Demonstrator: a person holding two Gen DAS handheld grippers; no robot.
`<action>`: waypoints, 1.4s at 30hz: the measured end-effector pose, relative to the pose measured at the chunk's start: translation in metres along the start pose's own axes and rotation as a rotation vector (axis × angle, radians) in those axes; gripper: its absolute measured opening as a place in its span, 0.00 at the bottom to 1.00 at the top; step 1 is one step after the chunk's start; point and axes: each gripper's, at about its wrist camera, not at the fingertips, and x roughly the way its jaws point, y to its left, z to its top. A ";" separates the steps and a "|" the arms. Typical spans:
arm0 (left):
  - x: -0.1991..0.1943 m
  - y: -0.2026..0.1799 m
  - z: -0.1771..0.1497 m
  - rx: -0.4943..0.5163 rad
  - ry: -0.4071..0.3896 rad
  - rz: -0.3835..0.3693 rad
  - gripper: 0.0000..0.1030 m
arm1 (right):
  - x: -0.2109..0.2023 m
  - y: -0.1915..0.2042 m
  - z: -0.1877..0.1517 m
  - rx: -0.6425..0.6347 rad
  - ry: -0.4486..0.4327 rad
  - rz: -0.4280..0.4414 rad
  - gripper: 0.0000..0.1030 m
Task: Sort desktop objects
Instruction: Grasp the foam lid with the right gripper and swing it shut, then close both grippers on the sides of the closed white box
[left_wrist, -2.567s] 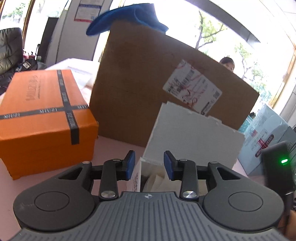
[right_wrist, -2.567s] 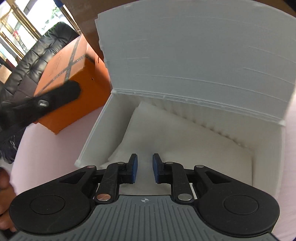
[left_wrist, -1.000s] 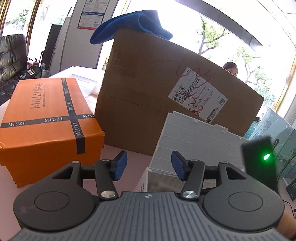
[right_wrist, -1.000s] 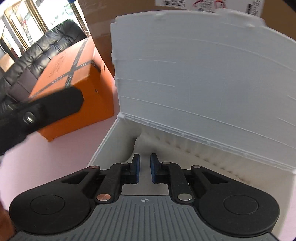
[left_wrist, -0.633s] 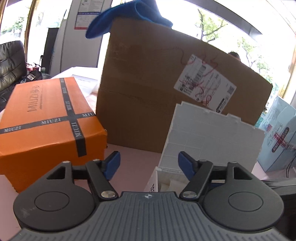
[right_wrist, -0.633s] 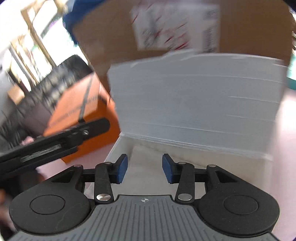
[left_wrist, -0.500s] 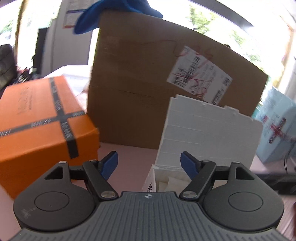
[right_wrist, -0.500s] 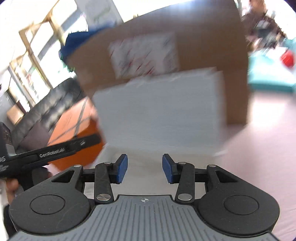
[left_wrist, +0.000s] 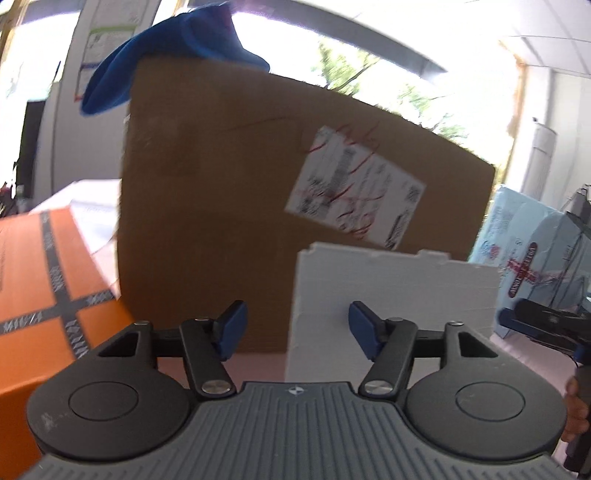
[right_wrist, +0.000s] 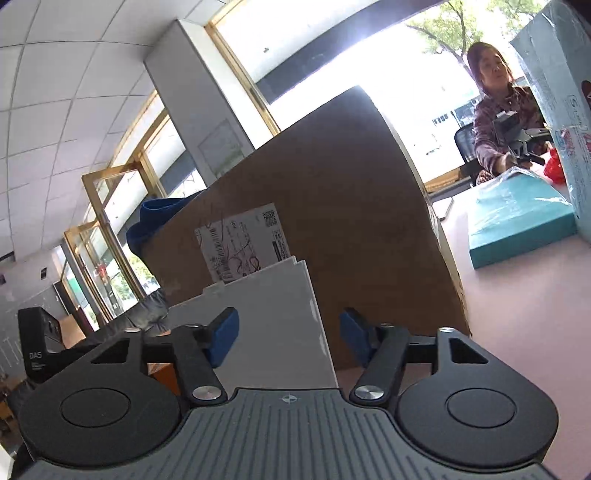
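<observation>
Black claw, blue pads, silver screws

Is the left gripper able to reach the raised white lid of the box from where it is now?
Probably yes. The left gripper is open, and the white lid stands upright directly ahead with nothing between them.

Colour rundown: big cardboard box is plain brown, with a white shipping label scribbled over in red. Blue cloth on top of it. Orange box has black tape crossing it with white lettering. White plastic box, faintly ribbed lid. Counter is pale pink. Teal flat package and a light blue pack with a red cross-shaped logo. Both grippers' fingers have blue pads on black.
</observation>
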 end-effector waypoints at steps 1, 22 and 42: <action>0.001 -0.002 0.001 0.003 -0.006 -0.017 0.42 | 0.002 0.000 0.002 -0.010 -0.004 0.007 0.38; -0.055 -0.010 -0.018 0.092 -0.021 -0.146 0.40 | -0.060 0.034 -0.010 -0.204 -0.048 -0.029 0.09; -0.133 -0.047 -0.070 0.260 0.060 -0.030 0.42 | -0.118 0.055 -0.065 -0.182 0.027 -0.047 0.09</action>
